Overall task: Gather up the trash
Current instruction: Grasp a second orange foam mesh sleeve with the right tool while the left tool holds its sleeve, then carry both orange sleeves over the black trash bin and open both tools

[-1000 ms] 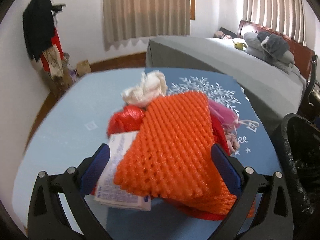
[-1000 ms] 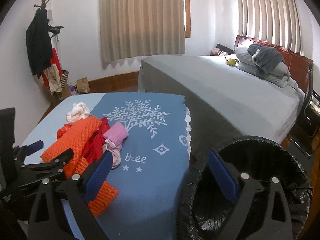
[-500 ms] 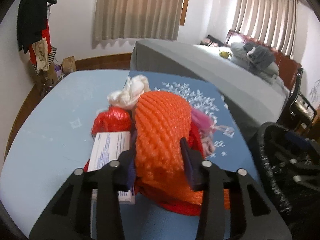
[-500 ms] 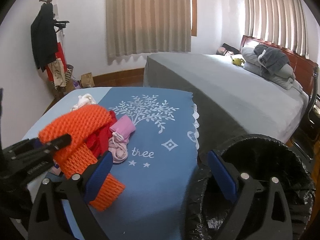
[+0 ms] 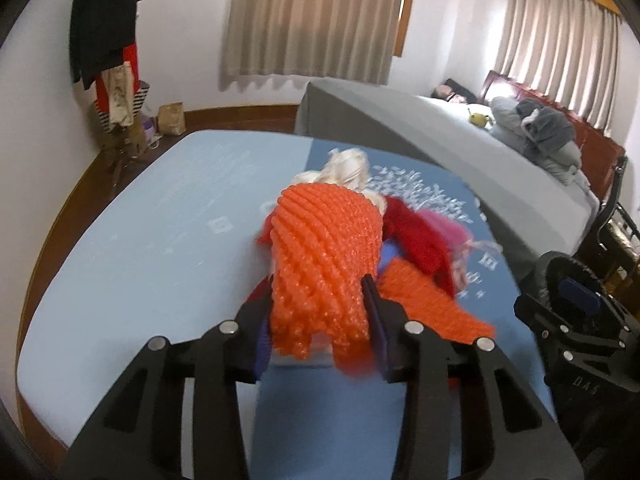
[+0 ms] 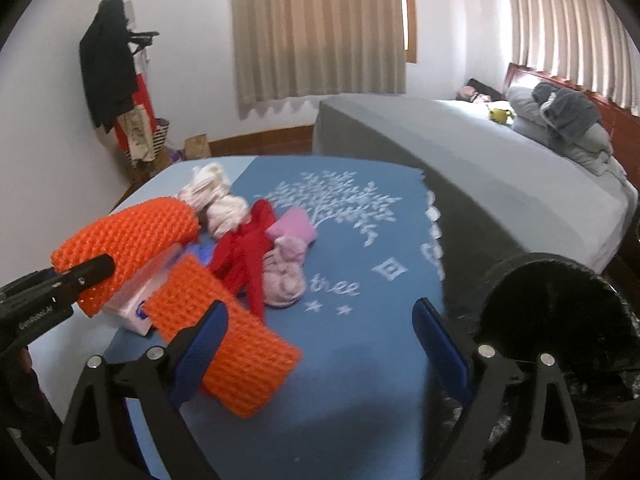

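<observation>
My left gripper (image 5: 320, 312) is shut on an orange foam net sleeve (image 5: 324, 256) and holds it lifted above the blue table (image 5: 140, 248); it also shows in the right wrist view (image 6: 128, 236). A second orange net (image 6: 236, 348) lies on the table below. Behind are a white packet (image 6: 132, 304), red net (image 6: 248, 248), pink bag (image 6: 288, 256) and white crumpled wrap (image 6: 212, 196). My right gripper (image 6: 320, 344) is open and empty, next to the black-lined trash bin (image 6: 560, 316).
The bin stands off the table's right edge, also in the left wrist view (image 5: 580, 304). A grey bed (image 6: 480, 168) lies behind the table. A coat rack (image 6: 116, 72) stands at the far left wall.
My left gripper closed on the orange net sleeve and lifted it off the pile, uncovering the second orange net. My right gripper stayed open beside the bin.
</observation>
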The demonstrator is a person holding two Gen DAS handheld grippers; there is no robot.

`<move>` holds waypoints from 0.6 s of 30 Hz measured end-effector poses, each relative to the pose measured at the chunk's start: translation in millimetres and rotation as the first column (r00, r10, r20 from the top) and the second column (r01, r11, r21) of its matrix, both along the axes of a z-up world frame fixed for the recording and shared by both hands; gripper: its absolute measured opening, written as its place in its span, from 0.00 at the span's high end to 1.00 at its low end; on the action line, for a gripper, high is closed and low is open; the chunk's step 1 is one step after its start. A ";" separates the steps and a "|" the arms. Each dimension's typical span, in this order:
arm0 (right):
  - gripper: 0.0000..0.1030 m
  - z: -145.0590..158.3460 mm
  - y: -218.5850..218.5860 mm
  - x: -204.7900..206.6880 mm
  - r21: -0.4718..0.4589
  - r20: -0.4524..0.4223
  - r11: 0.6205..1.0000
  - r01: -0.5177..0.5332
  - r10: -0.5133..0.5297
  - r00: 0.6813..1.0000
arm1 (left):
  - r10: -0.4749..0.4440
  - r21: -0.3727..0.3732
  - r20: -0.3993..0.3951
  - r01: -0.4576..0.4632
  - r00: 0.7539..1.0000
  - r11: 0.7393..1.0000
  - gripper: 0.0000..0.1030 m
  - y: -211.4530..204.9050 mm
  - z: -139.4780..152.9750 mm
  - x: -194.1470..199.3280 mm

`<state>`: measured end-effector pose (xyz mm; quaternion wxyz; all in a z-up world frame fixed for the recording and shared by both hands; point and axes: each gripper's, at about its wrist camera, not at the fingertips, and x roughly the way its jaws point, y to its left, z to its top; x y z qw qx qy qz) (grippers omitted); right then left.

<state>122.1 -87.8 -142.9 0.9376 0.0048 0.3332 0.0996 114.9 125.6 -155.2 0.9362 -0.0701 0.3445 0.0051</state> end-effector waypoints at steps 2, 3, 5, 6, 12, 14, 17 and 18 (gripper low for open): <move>0.13 -3.9 7.1 1.0 0.007 -0.008 1.000 -0.016 0.016 1.000 | 0.005 0.014 -0.010 -0.005 1.000 1.000 0.67 7.0 -4.1 -3.1; 0.14 -6.0 10.4 2.0 0.007 -0.013 1.000 -0.022 0.022 1.000 | 0.007 0.017 -0.015 -0.007 1.000 1.000 0.68 9.0 -6.0 -4.2; 0.16 -13.3 18.9 6.5 0.002 -0.032 0.999 -0.043 0.043 0.999 | 0.010 0.010 -0.022 -0.010 1.000 1.000 0.70 11.8 -9.6 -6.8; 0.18 -16.7 22.1 8.6 0.000 -0.043 0.999 -0.053 0.053 0.998 | 0.014 0.008 -0.024 -0.014 1.000 1.000 0.71 13.3 -10.8 -7.8; 0.59 -41.8 38.8 17.7 0.043 -0.150 0.986 -0.159 0.164 0.975 | 0.010 0.016 -0.025 -0.009 1.000 1.000 0.72 15.4 -13.9 -12.7; 0.68 -41.3 39.6 15.6 0.059 -0.149 0.982 -0.180 0.187 0.971 | 0.011 0.016 -0.025 -0.011 1.000 1.000 0.72 14.0 -15.0 -14.5; 0.81 -35.3 38.7 11.3 0.061 -0.128 0.976 -0.209 0.215 0.968 | 0.012 0.018 -0.020 -0.012 1.000 1.000 0.72 11.6 -13.2 -15.0; 0.83 -32.4 36.6 10.1 0.069 -0.122 0.976 -0.209 0.216 0.969 | 0.013 0.018 -0.018 -0.013 1.000 1.000 0.72 11.0 -12.0 -15.5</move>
